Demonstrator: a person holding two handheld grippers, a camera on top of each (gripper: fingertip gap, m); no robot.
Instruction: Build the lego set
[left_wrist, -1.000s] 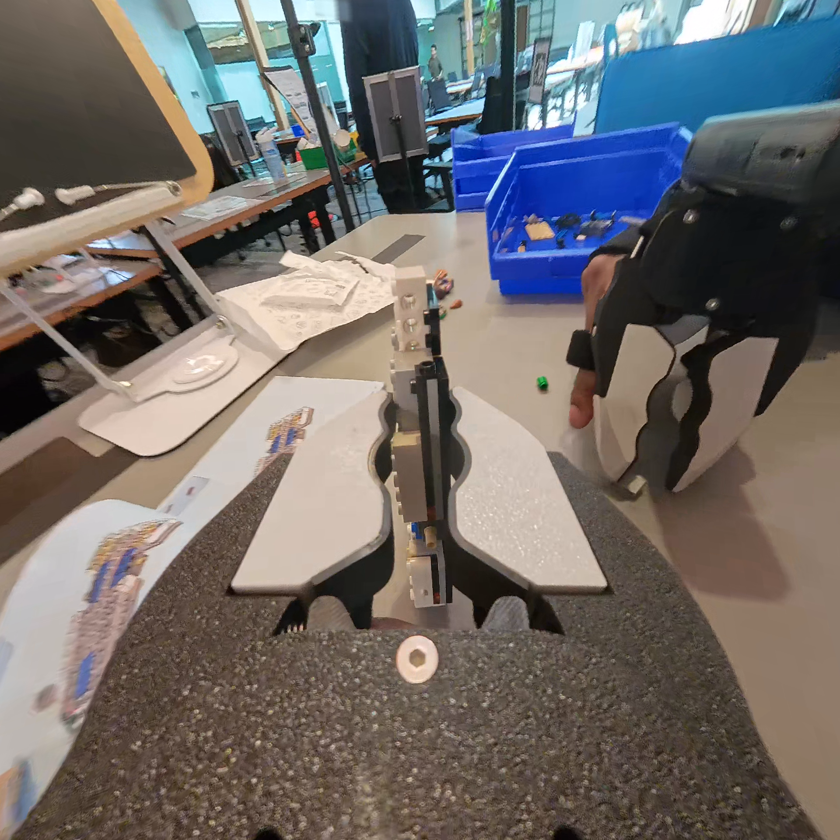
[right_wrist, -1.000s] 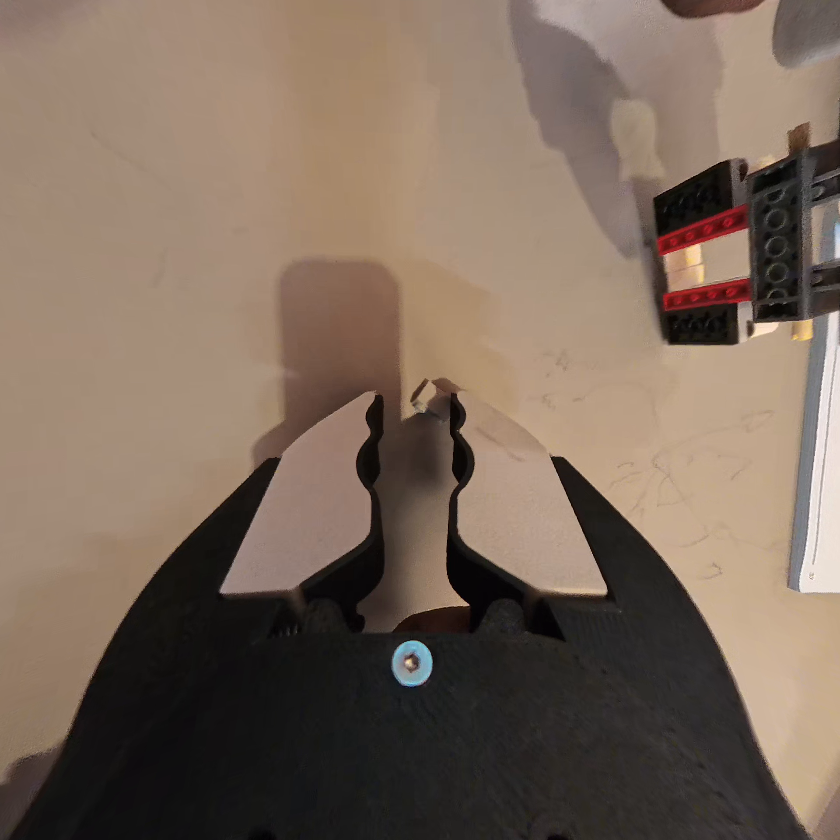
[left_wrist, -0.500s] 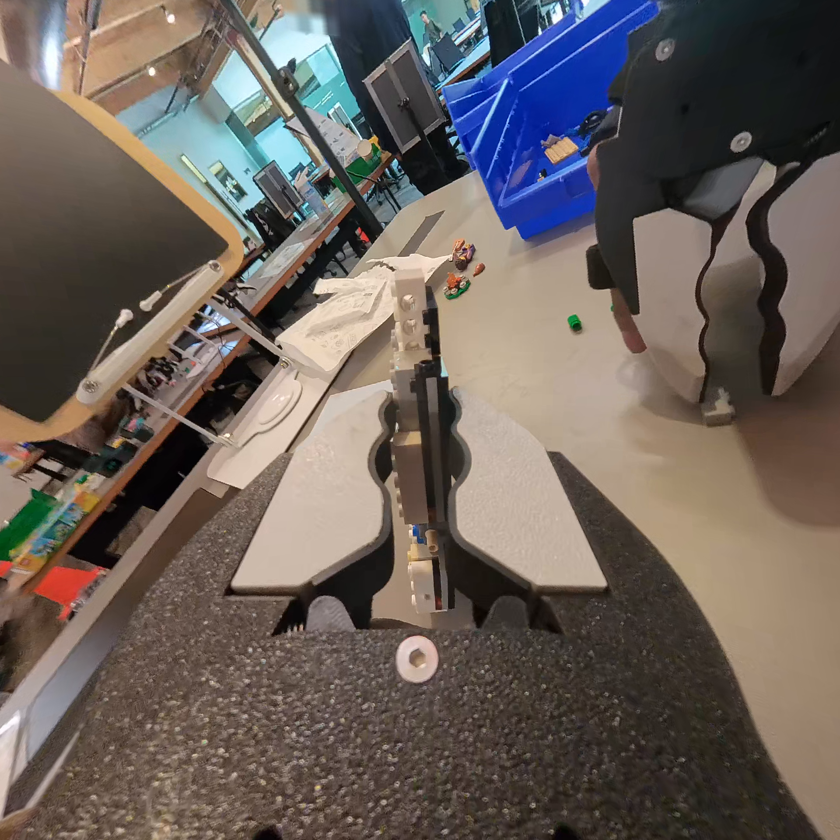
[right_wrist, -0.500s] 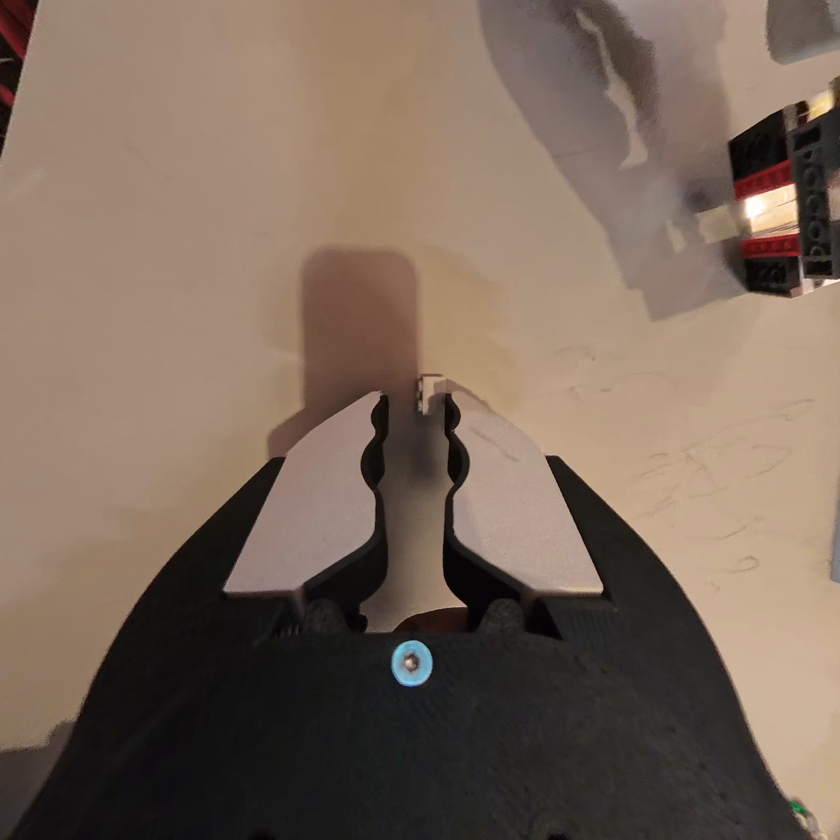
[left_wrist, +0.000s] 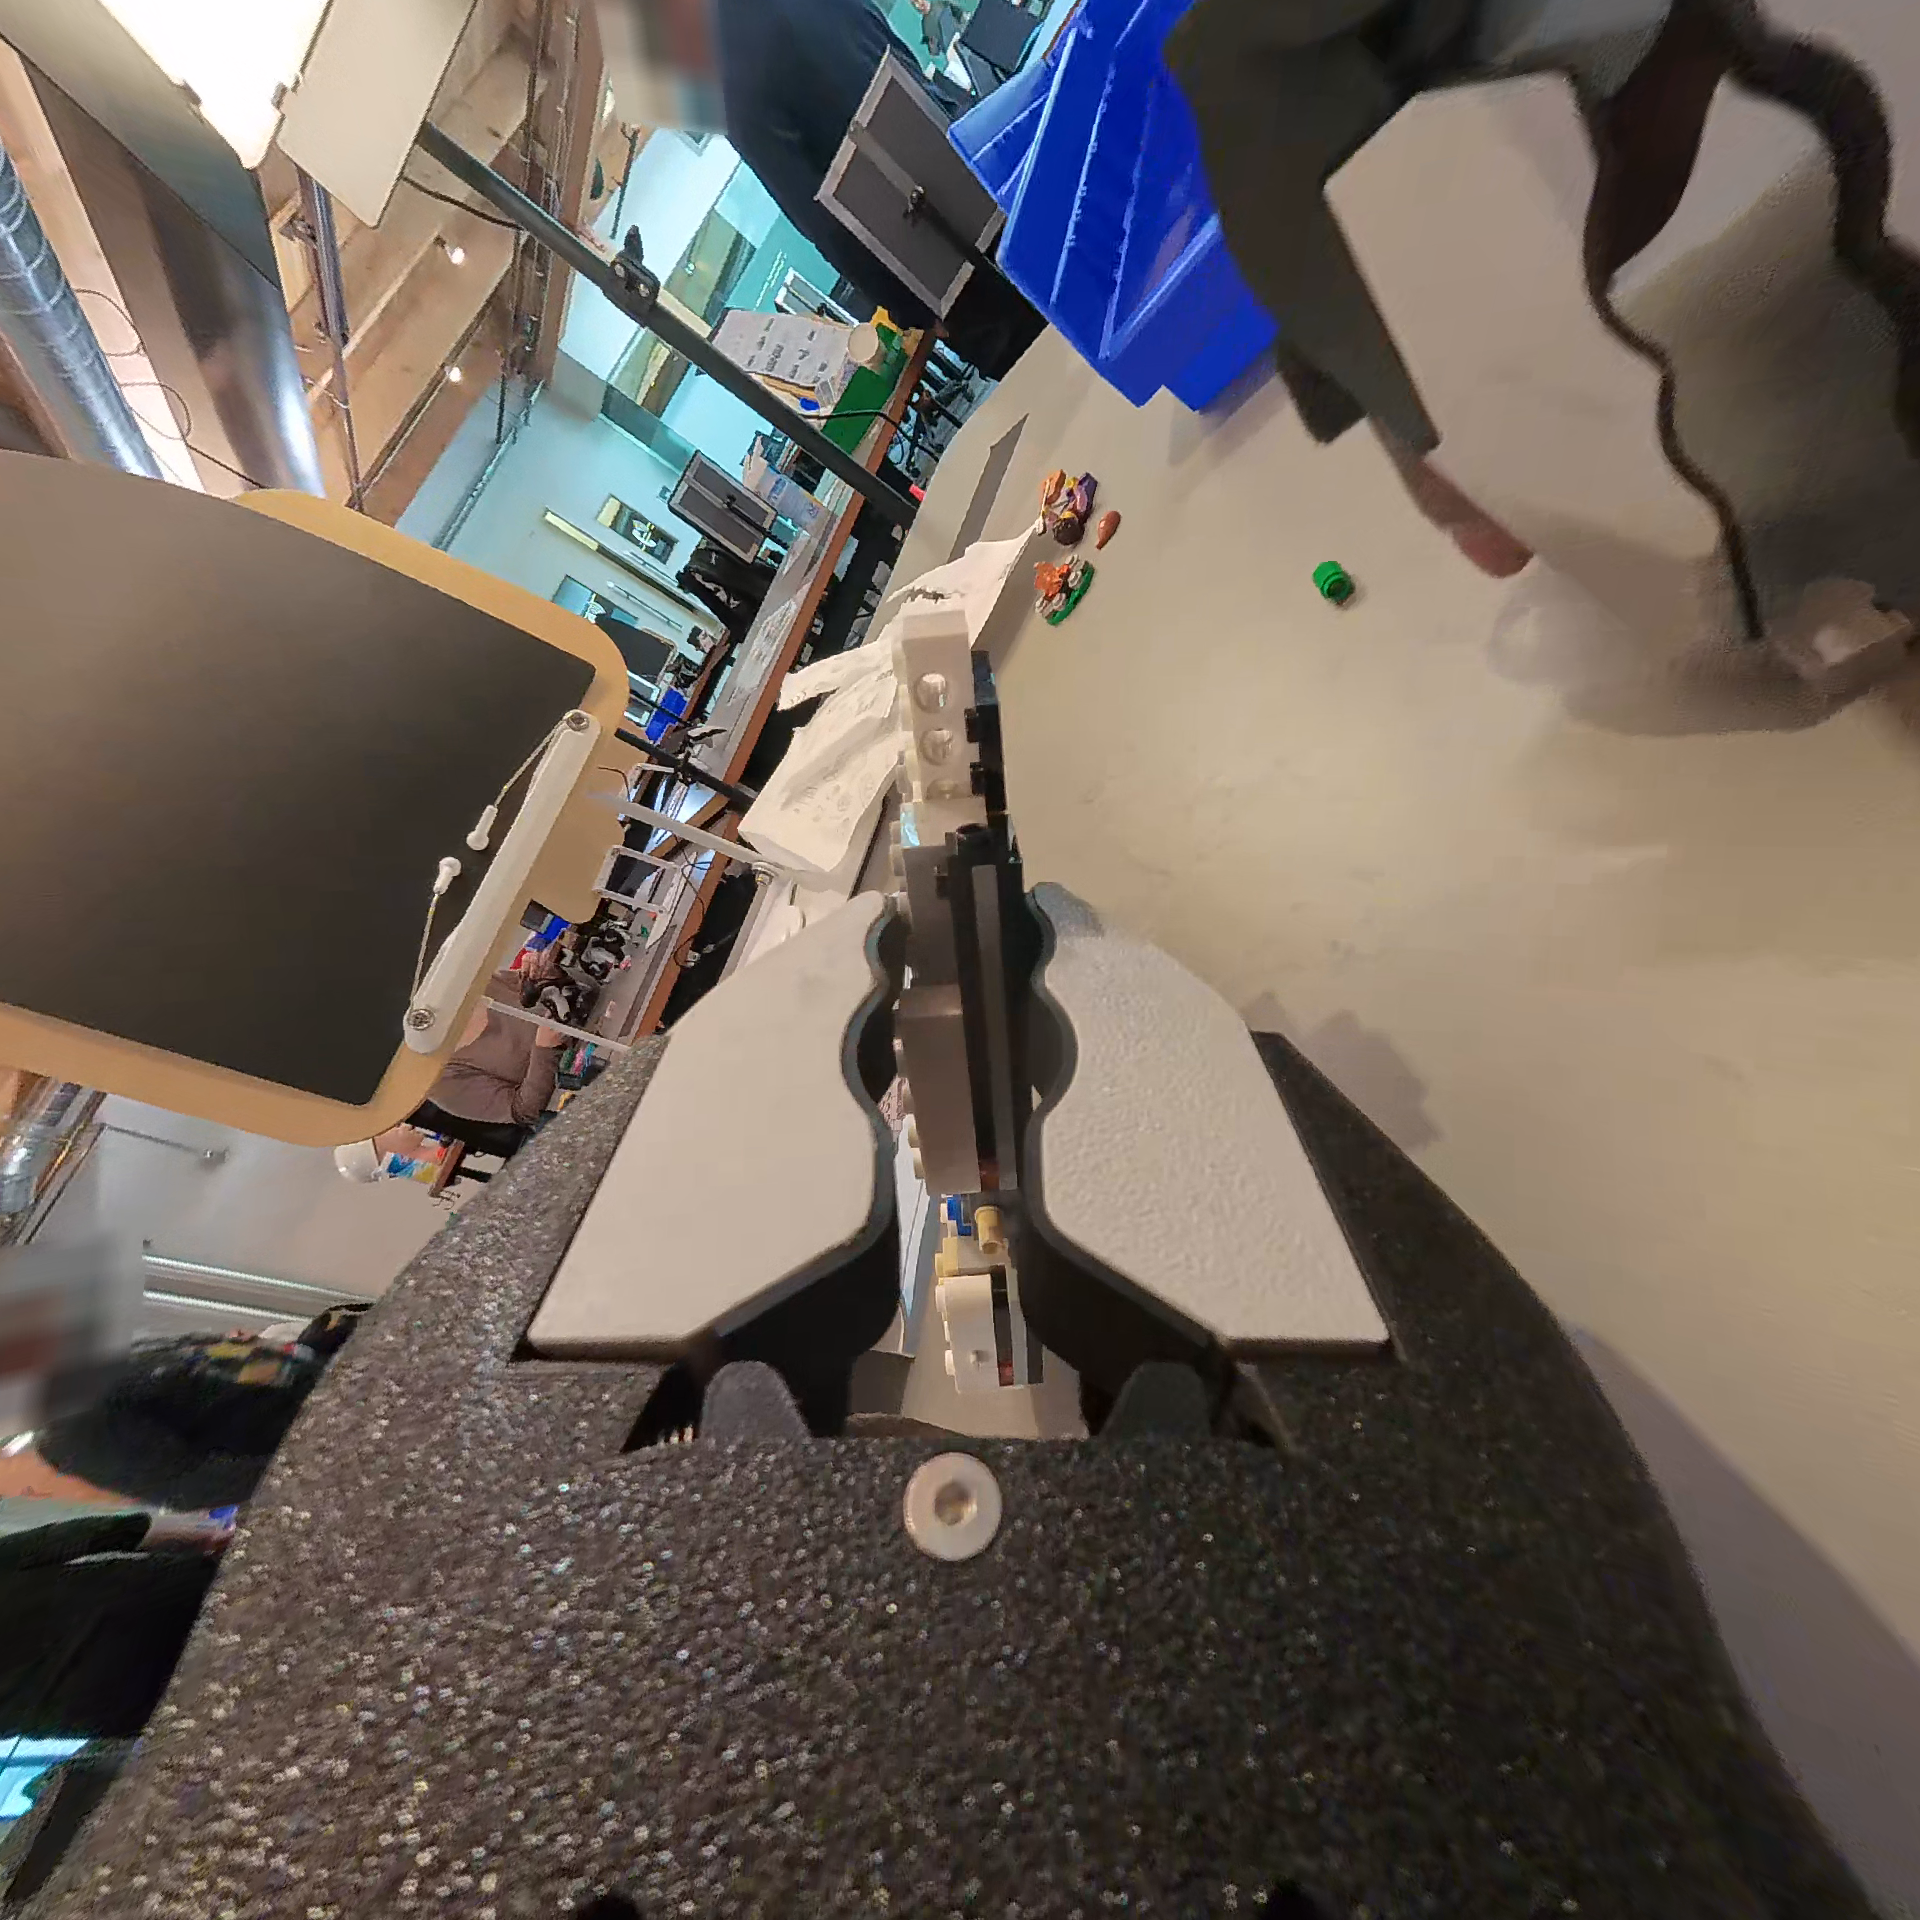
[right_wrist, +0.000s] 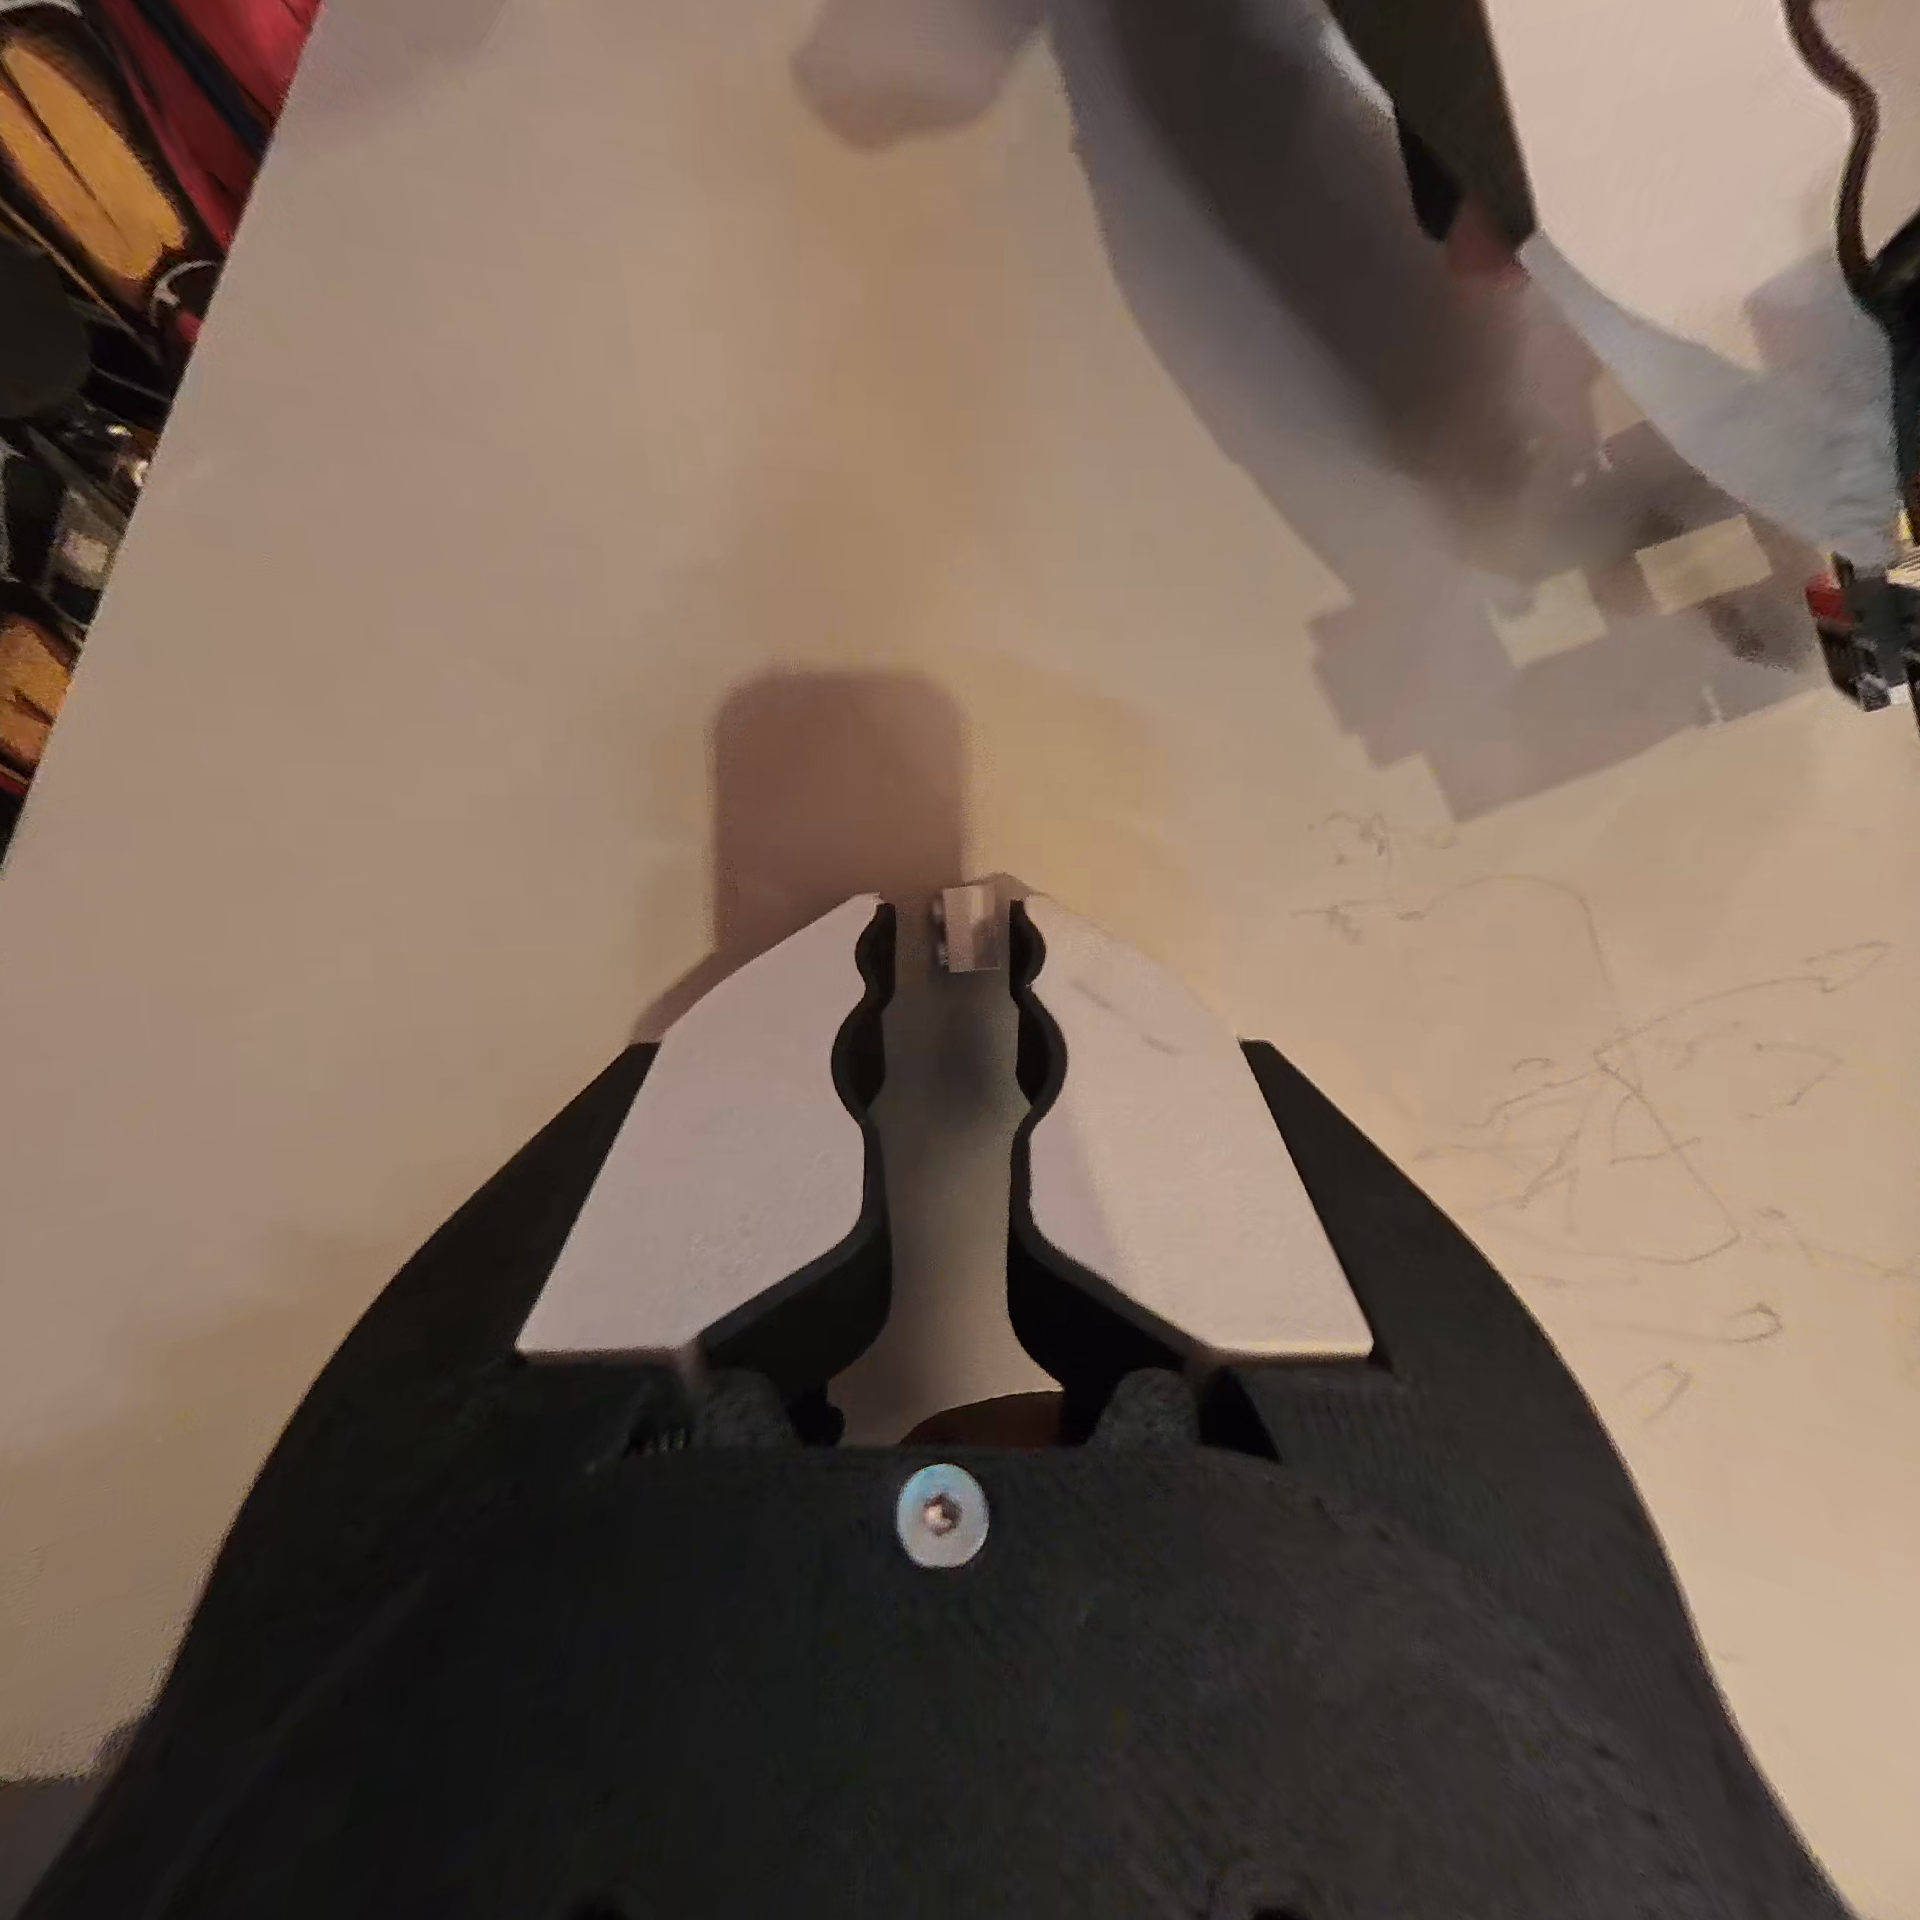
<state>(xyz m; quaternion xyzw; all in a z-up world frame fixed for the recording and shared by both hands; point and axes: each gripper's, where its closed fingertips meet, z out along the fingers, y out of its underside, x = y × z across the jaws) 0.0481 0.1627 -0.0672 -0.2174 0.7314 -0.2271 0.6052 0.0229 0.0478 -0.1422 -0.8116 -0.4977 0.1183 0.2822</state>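
Now: left gripper (left_wrist: 961, 914) clamped on tall white-and-black brick build (left_wrist: 951, 935) | right gripper (right_wrist: 951, 920) jaws apart, small grey brick (right_wrist: 968, 927) between, touching right pad only | brick blurry

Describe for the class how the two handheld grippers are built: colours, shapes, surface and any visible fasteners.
Both match. The left gripper has a black, grainy, speckled body widening toward the camera, two pale grey textured finger plates with wavy black inner edges, and one silver screw. The right gripper shows the same plates and screw.

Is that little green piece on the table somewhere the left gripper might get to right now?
Probably not as it stands: the left gripper is already clamped on a brick assembly, though bare table lies before the green piece.
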